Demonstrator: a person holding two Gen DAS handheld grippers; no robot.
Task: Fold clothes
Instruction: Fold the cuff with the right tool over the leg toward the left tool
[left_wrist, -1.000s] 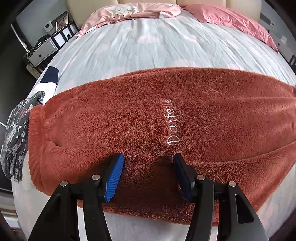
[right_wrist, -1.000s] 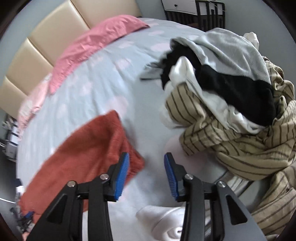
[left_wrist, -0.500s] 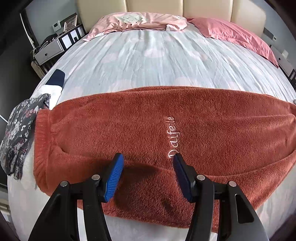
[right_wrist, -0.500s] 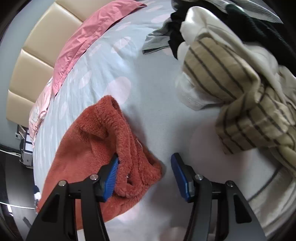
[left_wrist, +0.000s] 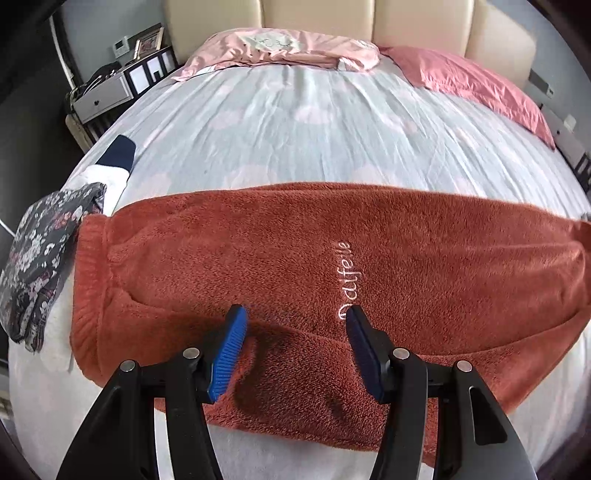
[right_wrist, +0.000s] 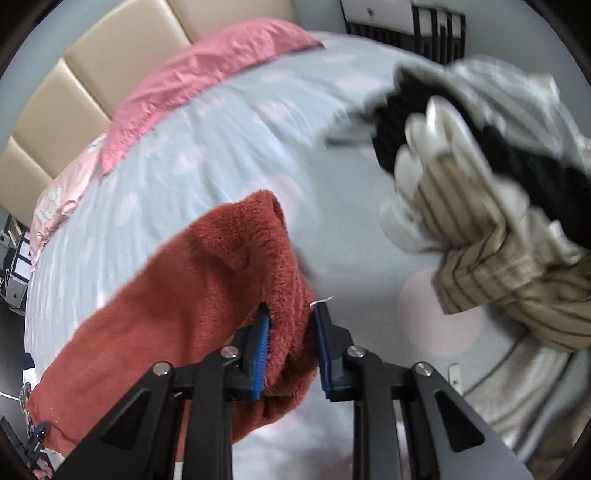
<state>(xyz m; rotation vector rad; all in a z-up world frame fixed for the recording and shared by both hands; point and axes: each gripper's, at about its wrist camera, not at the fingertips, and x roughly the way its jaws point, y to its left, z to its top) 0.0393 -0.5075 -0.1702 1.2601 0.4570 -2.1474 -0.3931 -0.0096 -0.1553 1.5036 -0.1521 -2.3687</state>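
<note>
We see a big bed (left_wrist: 314, 122) with a pale blue sheet and soft pink spots. A fuzzy red garment (left_wrist: 295, 266) lies flat across the bed, near the foot end. It has white stitched letters (left_wrist: 347, 280) on it. Two pink pillows (left_wrist: 476, 81) lie at the head of the bed, far from the garment.

Off one end of the garment sits a pile of clothes (right_wrist: 498, 192) with striped, black and grey things in it. At the other end of the garment lies a small dark flowery cloth (left_wrist: 37, 254), just touching it.

Our left gripper (left_wrist: 293, 347) hangs over the near edge of the garment. Its jaws stand wide apart and hold nothing. We cannot tell if they touch the fuzz.

Our right gripper (right_wrist: 291, 347) is at the end of the garment near the pile. Its jaws are pinched tight on a thick fold of the red fuzz, and that end is bunched up off the sheet.
</note>
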